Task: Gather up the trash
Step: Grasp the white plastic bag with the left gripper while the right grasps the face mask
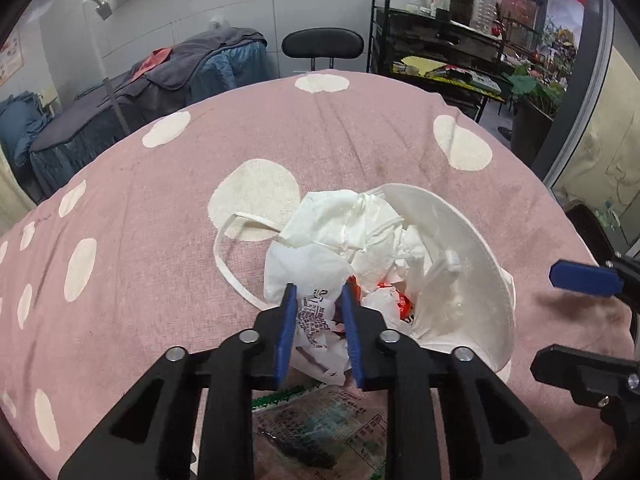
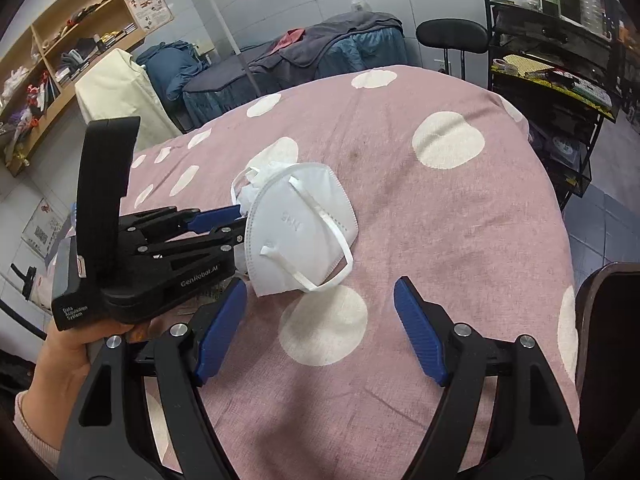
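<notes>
Left gripper clenched on a crumpled wrapper
The wrapper sits between its jaws, inside the white mask near the middle of the pink dotted surface; right gripper jaws spread wide, just beside the mask

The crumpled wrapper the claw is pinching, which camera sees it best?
The left wrist view: the crumpled printed wrapper sits between the left gripper pads. In the right wrist view, the white face mask hides it.
</notes>
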Tool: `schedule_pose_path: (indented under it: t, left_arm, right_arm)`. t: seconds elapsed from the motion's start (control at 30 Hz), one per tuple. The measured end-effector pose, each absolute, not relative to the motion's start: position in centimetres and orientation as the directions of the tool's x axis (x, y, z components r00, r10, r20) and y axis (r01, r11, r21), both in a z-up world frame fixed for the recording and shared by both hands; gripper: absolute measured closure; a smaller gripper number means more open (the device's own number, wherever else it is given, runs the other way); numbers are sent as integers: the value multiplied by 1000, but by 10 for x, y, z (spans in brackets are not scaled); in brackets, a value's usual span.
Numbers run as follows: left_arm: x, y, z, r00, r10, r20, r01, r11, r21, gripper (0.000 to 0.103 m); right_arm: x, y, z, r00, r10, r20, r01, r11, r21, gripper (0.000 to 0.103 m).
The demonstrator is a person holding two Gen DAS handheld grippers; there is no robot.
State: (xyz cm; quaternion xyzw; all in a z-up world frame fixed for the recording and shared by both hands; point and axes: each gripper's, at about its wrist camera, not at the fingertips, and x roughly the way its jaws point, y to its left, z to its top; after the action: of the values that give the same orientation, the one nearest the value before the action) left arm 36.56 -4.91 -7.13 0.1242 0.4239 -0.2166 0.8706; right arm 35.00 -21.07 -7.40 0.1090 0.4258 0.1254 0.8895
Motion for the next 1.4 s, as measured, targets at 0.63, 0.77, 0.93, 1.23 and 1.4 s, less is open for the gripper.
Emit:
schedule_pose_path:
  t: [0.63, 0.77, 0.93, 1.23, 1.4]
  left_arm:
    - [294, 49, 5, 780, -247, -575, 262, 963, -58, 101]
    - [278, 66, 6, 798, -217, -563, 218, 974, -67, 101]
    - [264, 75, 3, 811, -179, -557, 188, 981, -43, 101]
    - [240, 86, 8, 831, -189, -524, 164, 982, -94, 101]
    - [223, 80, 18, 847, -196, -494, 177, 981, -84, 101]
  right_arm:
    - [421, -133, -33, 661, 266, -702, -344, 939, 32, 30]
    - [448, -103, -50, 635, 178, -752, -371, 924, -94, 43]
    - [476, -91, -86, 549, 65, -833, -355, 921, -162, 66]
    - [455, -119, -53, 573, 257, -778, -349, 936, 52, 94]
    - [422, -131, -12, 624, 345, -701, -363, 923, 132, 94]
